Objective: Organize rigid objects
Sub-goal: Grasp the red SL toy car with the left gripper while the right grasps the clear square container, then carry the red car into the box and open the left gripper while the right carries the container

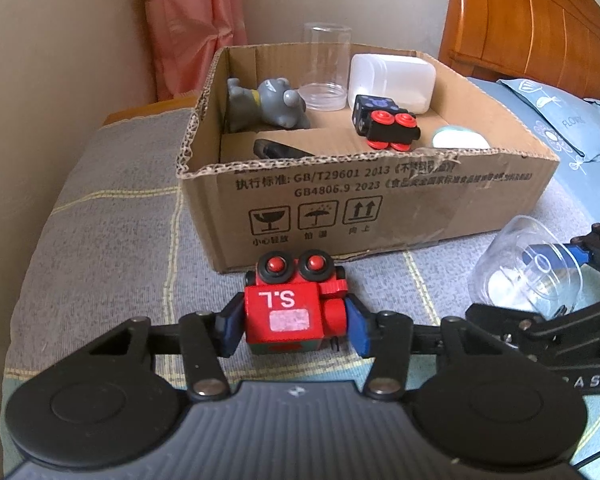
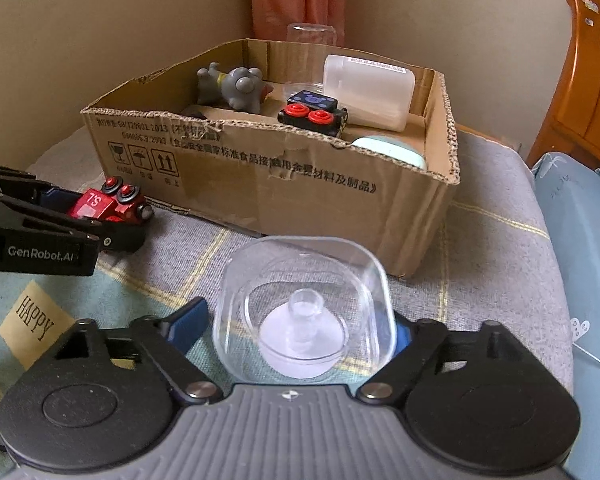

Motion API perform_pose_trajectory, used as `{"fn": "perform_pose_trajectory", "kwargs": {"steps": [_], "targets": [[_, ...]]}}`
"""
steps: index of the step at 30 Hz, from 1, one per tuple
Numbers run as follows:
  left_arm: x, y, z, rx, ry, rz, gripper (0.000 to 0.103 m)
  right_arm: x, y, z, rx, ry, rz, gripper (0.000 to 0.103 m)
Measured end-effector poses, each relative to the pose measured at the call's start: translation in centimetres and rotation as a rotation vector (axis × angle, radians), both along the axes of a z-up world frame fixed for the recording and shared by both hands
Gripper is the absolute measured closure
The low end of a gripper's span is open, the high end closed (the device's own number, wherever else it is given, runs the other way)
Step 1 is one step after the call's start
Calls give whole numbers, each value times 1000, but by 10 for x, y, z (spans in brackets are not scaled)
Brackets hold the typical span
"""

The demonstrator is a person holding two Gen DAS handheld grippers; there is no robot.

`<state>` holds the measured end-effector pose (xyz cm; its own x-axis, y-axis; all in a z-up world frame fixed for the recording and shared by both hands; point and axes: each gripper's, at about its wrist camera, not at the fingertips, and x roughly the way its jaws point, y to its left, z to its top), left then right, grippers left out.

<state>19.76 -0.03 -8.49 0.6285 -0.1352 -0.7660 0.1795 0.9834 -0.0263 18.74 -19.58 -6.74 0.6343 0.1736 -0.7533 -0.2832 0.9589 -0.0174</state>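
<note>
Left gripper [image 1: 293, 330] clenched on red toy train [image 1: 294, 304], resting on grey blanket [image 1: 112, 216] just near of cardboard box [image 1: 380, 204]. Right gripper [image 2: 300, 330] around clear plastic dish [image 2: 305, 312]; grip uncertain, left pad apart.

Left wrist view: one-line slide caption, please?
Left gripper shut on red toy train before the cardboard box on the bed.

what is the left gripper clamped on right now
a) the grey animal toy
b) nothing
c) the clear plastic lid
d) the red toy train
d: the left gripper has its blue pads pressed on both sides of the red toy train, in front of the cardboard box.
</note>
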Motion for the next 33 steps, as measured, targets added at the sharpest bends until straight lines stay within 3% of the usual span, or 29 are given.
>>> {"fn": "perform_pose_trajectory", "kwargs": {"steps": [2, 20, 33], "targets": [[2, 0, 0, -1, 4, 0, 52, 1, -1, 2, -4, 6, 0, 22], [2, -1, 6, 41, 36, -67, 53, 3, 1, 8, -54, 28, 58, 24], [-27, 0, 51, 49, -5, -176, 53, -23, -8, 34, -37, 18, 111, 24]]}}
